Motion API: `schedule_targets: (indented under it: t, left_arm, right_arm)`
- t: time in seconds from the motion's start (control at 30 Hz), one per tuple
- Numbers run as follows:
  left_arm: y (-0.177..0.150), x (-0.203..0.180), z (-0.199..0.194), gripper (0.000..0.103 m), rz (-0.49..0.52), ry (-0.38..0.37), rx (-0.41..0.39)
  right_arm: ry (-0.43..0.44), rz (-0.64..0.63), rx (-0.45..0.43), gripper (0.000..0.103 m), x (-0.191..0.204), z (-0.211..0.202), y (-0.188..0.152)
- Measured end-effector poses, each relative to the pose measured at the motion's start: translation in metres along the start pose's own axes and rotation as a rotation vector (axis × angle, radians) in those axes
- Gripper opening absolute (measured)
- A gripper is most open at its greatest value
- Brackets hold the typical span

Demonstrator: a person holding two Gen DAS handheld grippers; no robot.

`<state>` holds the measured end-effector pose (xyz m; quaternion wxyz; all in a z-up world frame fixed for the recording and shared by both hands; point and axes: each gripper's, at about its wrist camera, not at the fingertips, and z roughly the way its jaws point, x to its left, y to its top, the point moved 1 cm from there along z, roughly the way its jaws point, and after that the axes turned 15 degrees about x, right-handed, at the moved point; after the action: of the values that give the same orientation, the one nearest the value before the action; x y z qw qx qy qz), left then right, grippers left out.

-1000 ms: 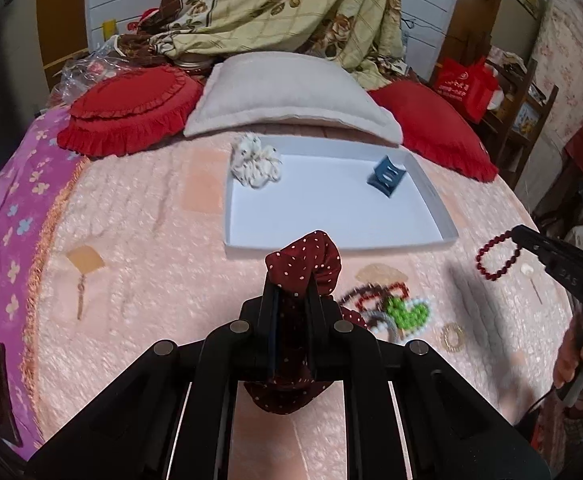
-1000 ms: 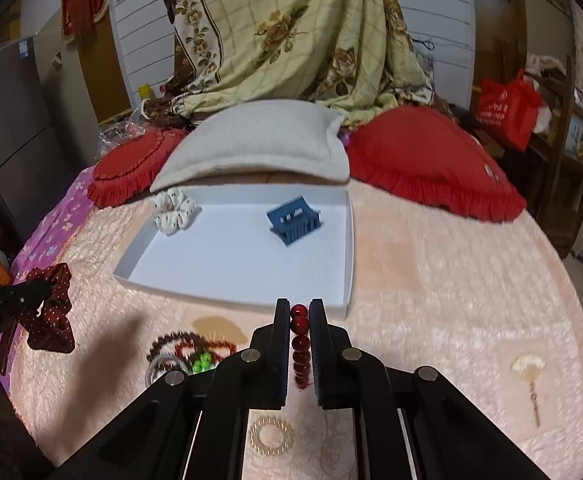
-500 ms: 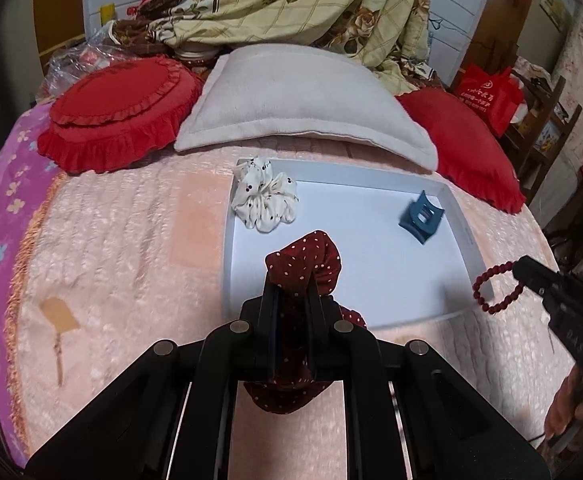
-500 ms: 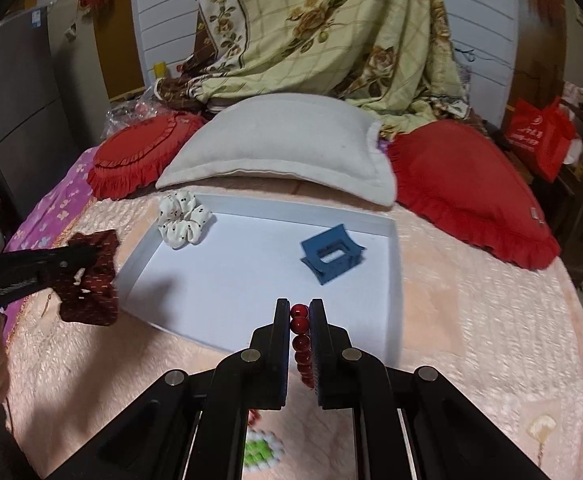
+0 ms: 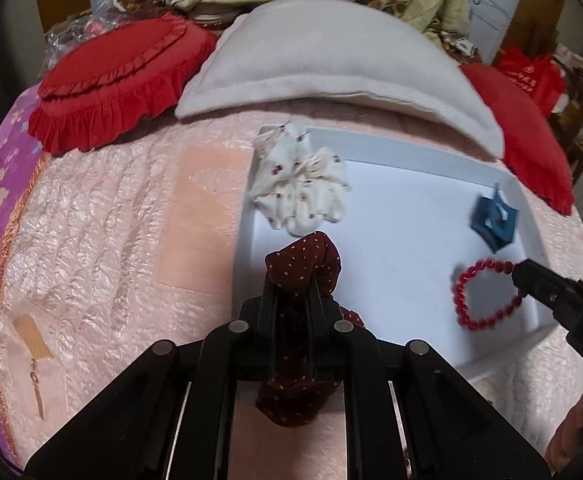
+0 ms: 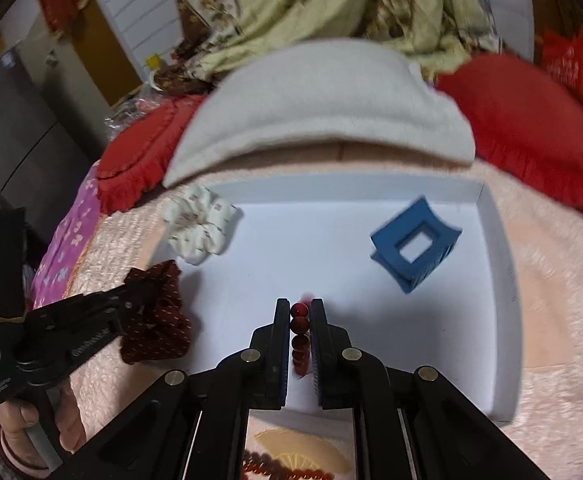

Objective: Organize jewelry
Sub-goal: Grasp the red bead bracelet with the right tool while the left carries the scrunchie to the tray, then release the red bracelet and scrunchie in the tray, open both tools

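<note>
- The white tray (image 5: 443, 216) lies on the pink bedspread (image 5: 103, 240), just in front of the grey-white pillow (image 5: 331, 64); it serves as the landmark here.
- The left tongs (image 5: 291, 284) are pressed tight on a dark red dotted scrunchie (image 5: 305, 256), held over the tray's near-left edge.
- The right tongs (image 6: 300, 308) pinch a red bead bracelet (image 6: 299, 320); in the left wrist view its loop (image 5: 487, 296) hangs over the tray's near-right part.
- A white patterned scrunchie (image 5: 299, 184) sits in the tray's far-left corner, part of it over the rim.
- A blue claw hair clip (image 6: 415, 244) lies inside the tray towards its far-right corner.
- A red ruffled cushion (image 5: 111, 80) rests beyond the tray to the left of the pillow, another red cushion (image 6: 531, 128) to the right.
- More beaded pieces (image 6: 275, 468) lie on the bedspread just in front of the tray's near edge.
</note>
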<state>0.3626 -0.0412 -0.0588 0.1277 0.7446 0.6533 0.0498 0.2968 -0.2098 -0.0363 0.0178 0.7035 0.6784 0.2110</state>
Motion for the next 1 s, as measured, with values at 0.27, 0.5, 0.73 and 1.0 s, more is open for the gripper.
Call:
schedule_targets:
  t: [0.27,0.5,0.73,1.0]
  left_arm:
    - [0.000,0.007,-0.001,0.044,-0.017,-0.062,-0.013]
    - [-0.019,0.010,-0.036,0.049,-0.044,-0.098,-0.055]
    - [-0.083,0.022,-0.073,0.049,-0.087,-0.099,-0.121]
    - [-0.155,0.033,-0.074,0.049,-0.136,-0.078,-0.113]
  right_arm:
    - [-0.078,0.047,0.022,0.044,-0.029,0.011,-0.004]
    - [-0.149,-0.001,-0.033,0.052,-0.016,-0.015,-0.023]
    - [-0.204,-0.129,0.048,0.052,0.035,0.020,-0.035]
    - [-0.150,-0.122,0.129,0.051,0.048,0.045,-0.037]
